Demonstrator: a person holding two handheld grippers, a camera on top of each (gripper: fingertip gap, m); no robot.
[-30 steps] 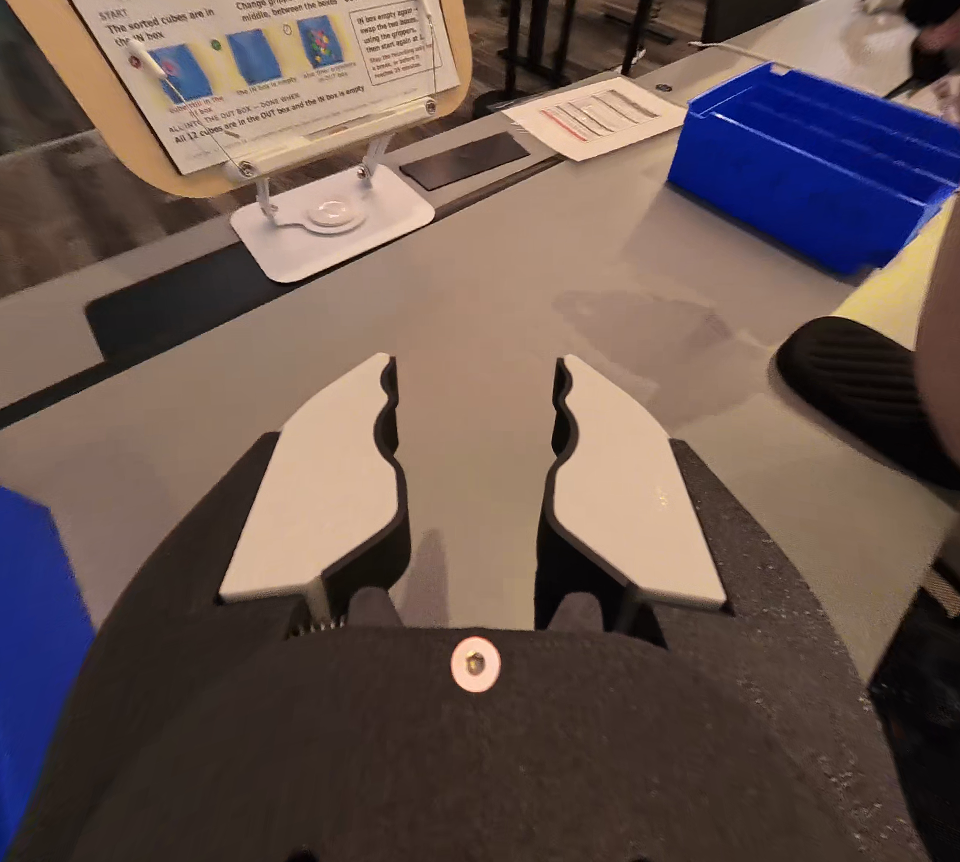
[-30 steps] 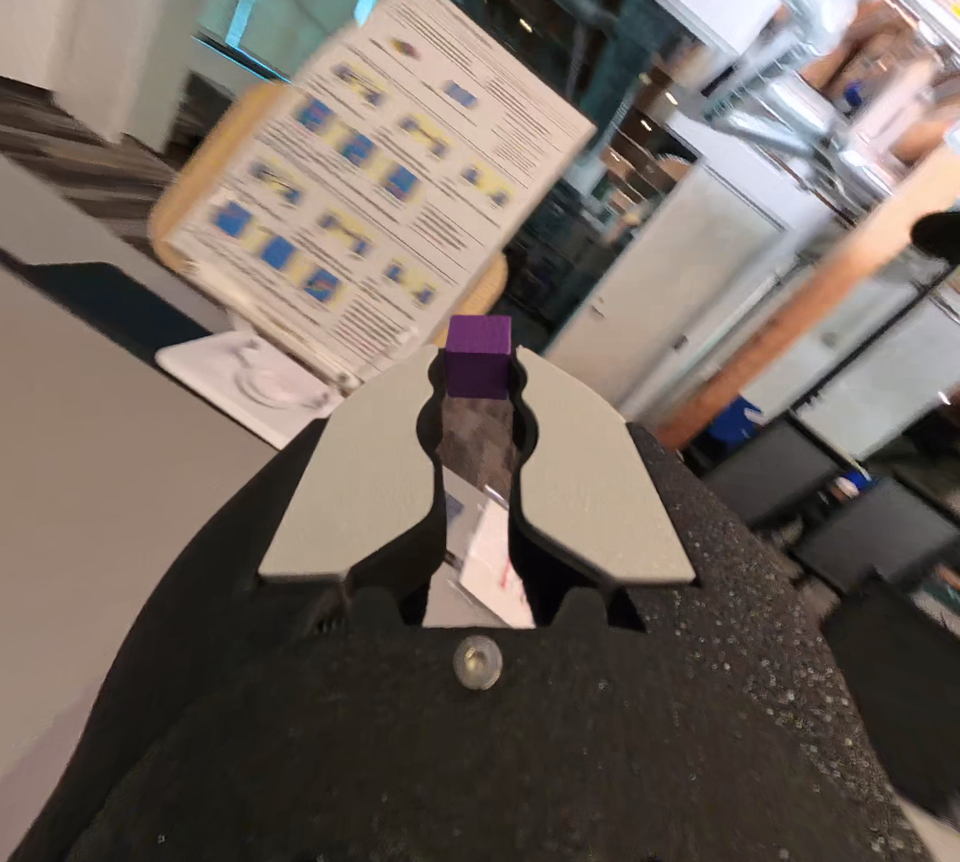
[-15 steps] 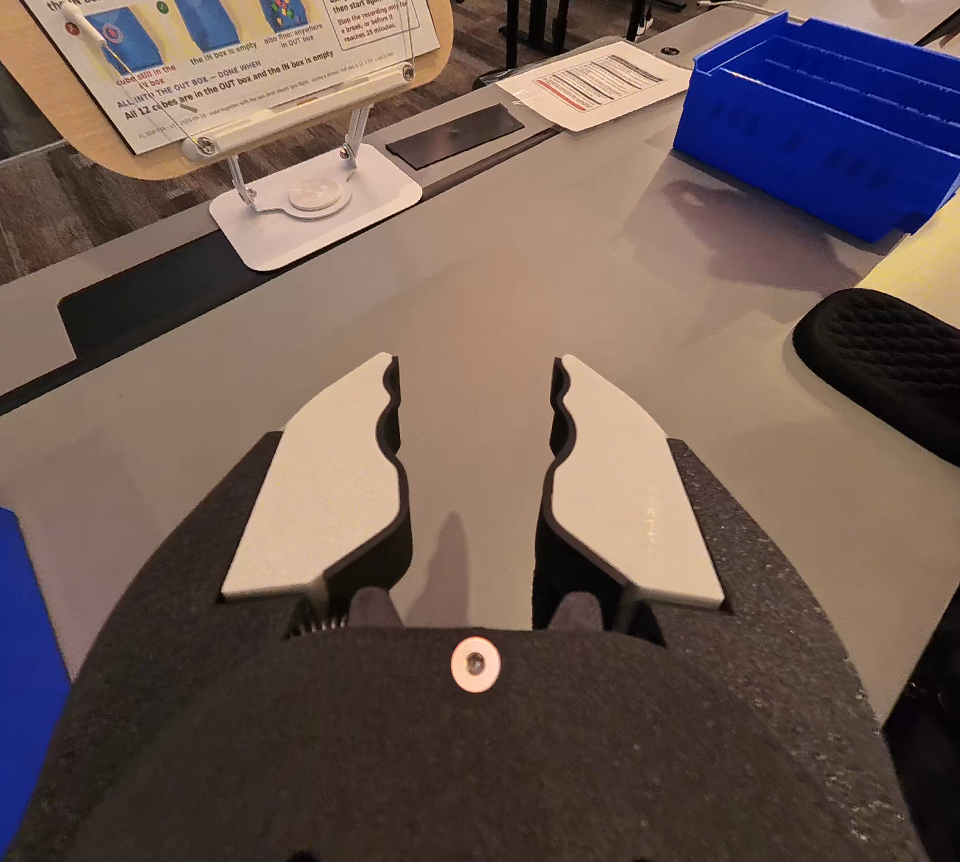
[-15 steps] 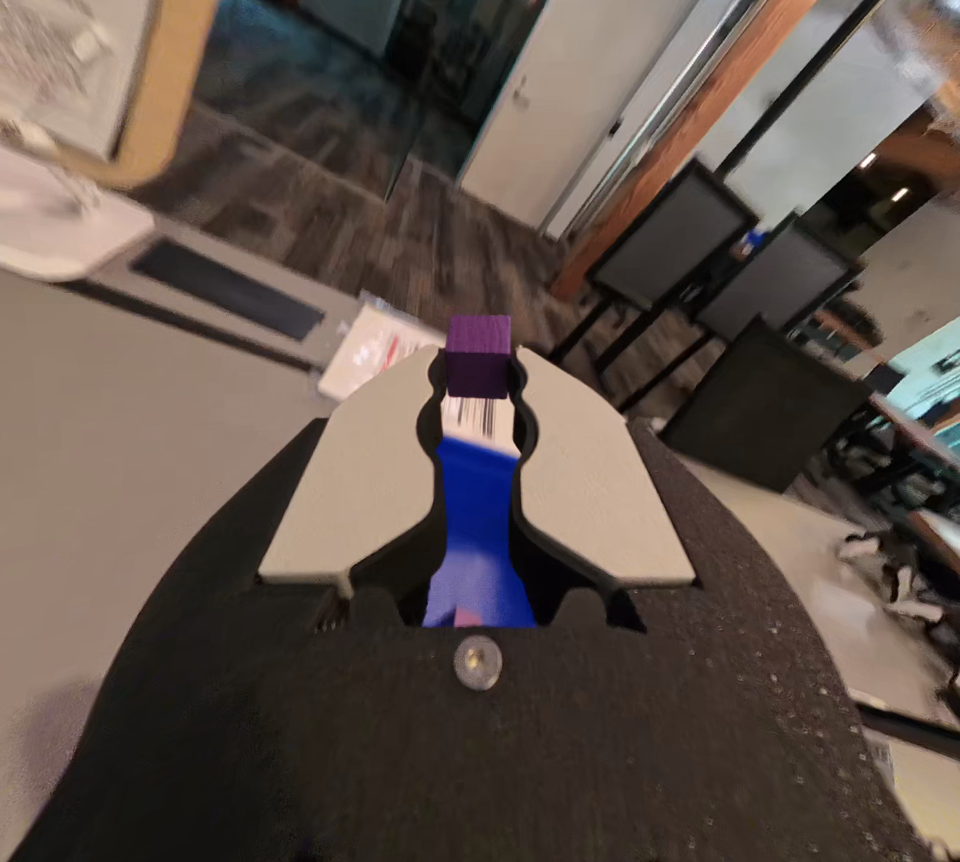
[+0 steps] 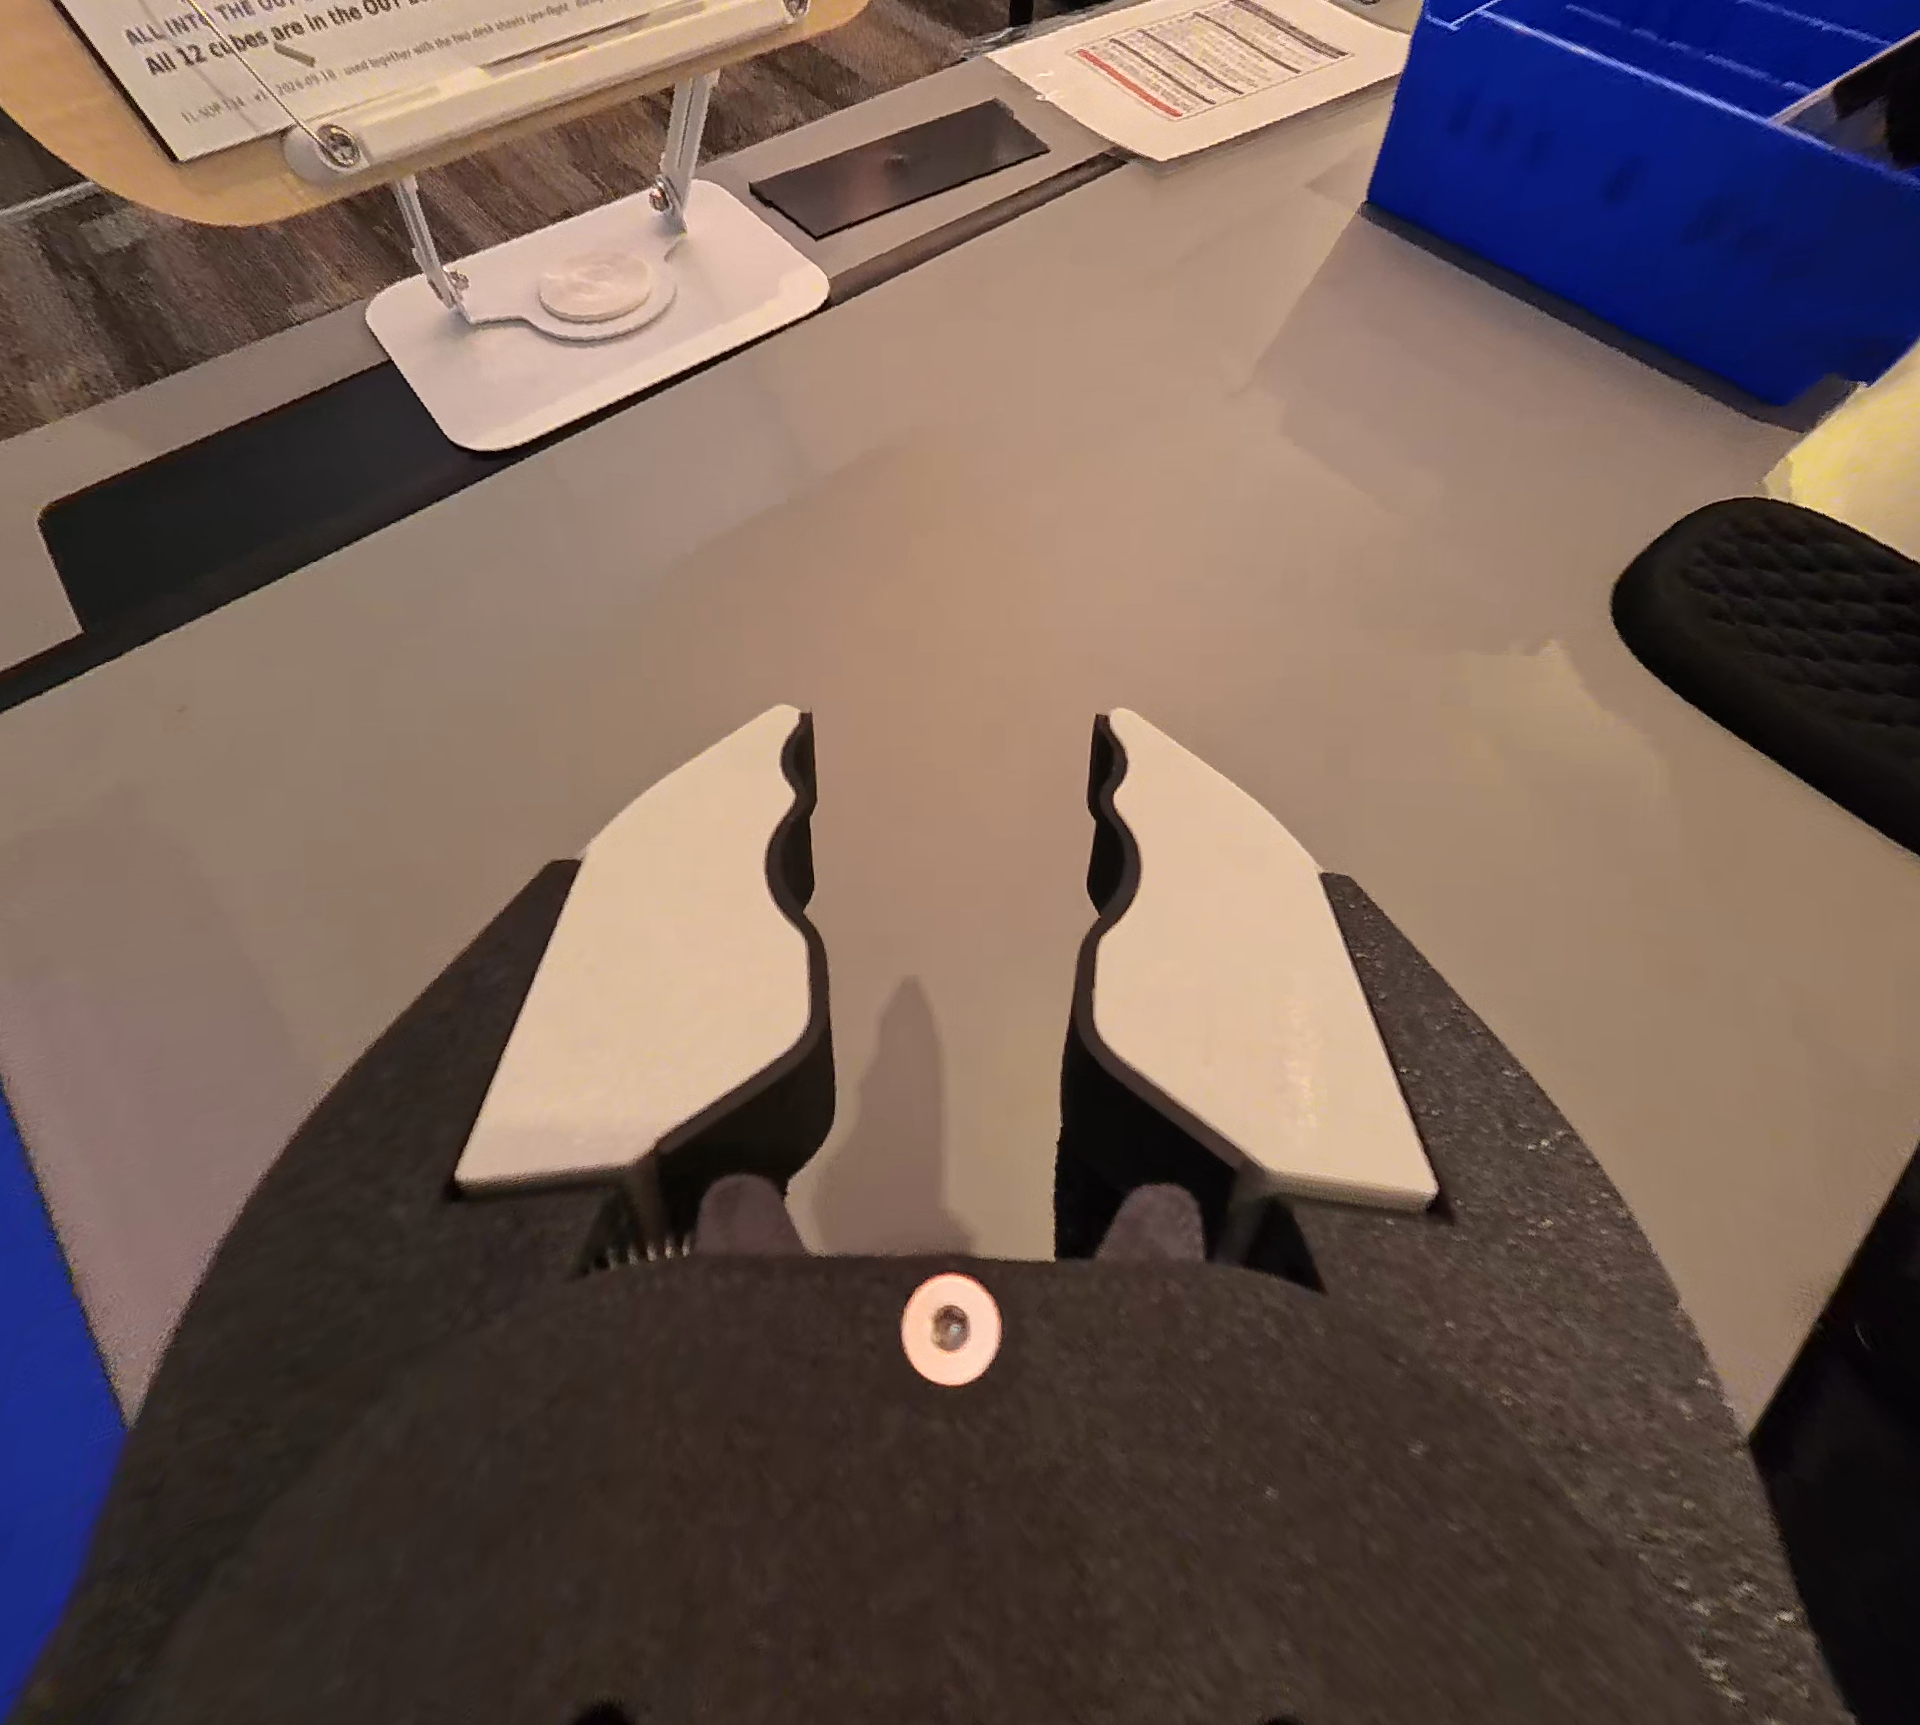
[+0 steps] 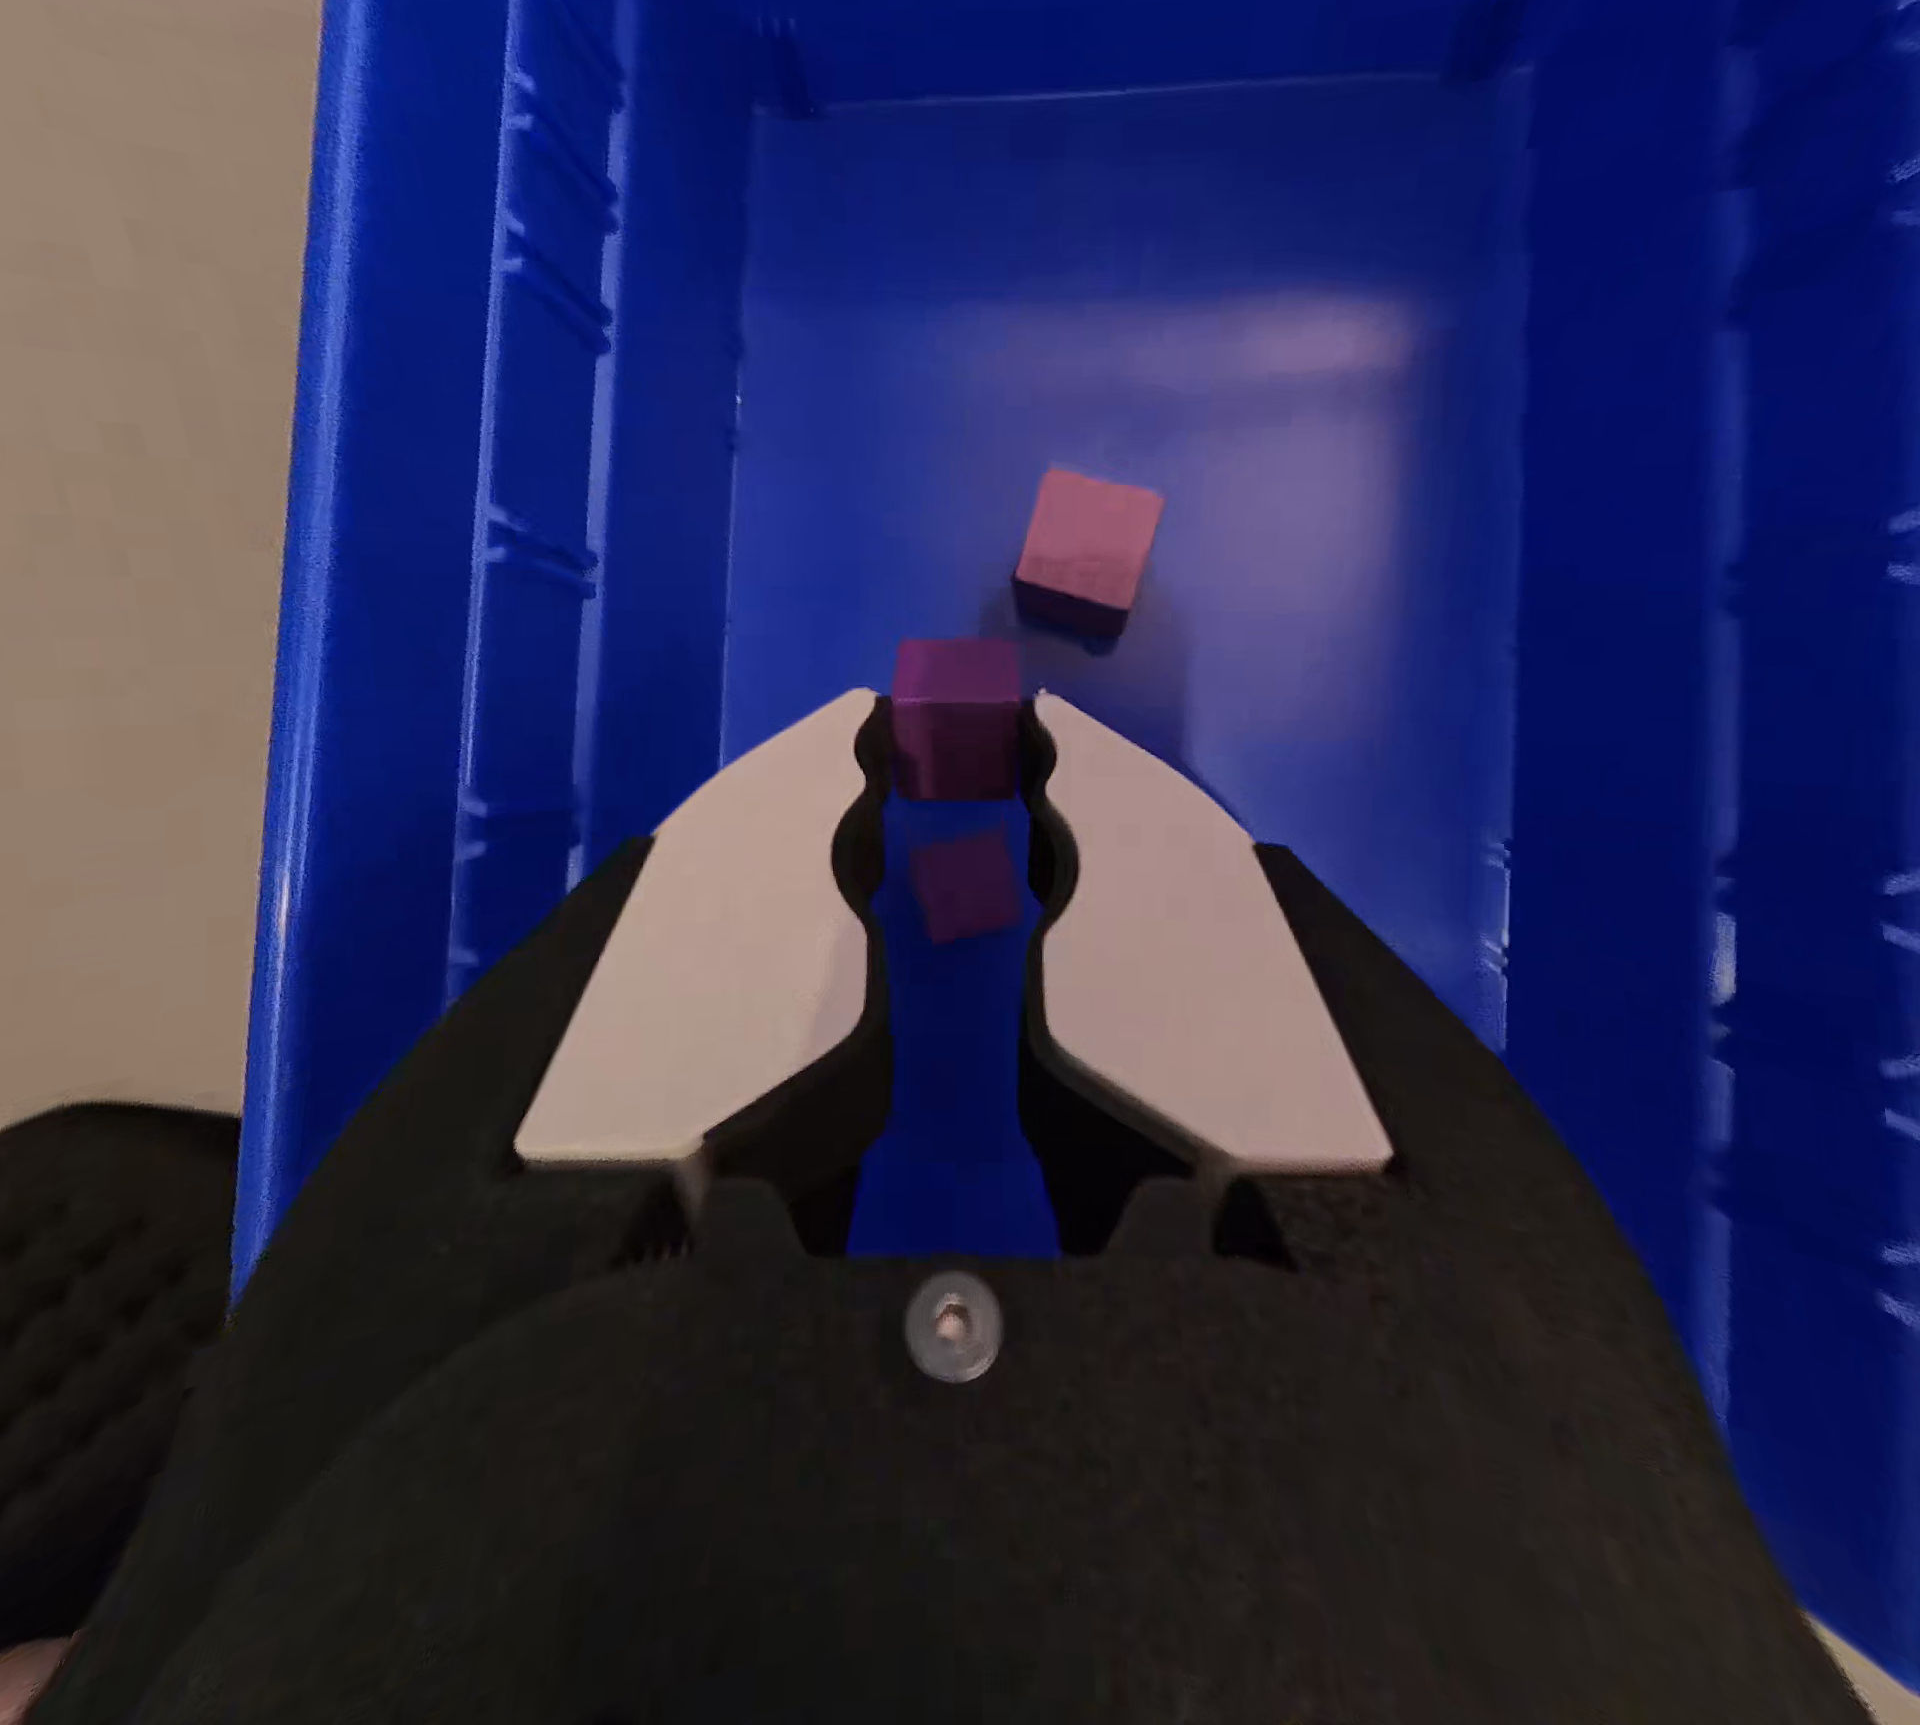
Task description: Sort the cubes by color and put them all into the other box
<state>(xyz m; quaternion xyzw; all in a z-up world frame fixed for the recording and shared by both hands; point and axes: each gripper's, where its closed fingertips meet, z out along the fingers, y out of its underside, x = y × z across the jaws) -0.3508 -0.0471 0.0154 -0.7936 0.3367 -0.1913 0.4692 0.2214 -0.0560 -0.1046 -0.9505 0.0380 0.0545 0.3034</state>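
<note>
My right gripper is shut on a purple cube at its fingertips and points down into a blue box. Two more purple cubes lie on the box floor: one just beyond the fingertips to the right, one seen between my fingers. My left gripper is open and empty above the grey table. In the left wrist view the blue box stands at the far right, with dividers inside. A strip of another blue box shows at the left edge.
An instruction board on a white stand is at the table's far left edge. A printed sheet lies beside the blue box. A black padded object sits at the right, also at the lower left in the right wrist view.
My right gripper has swung from facing the room to pointing down into the blue box, still holding the purple cube. My left gripper has tilted slightly downward and stays open.
</note>
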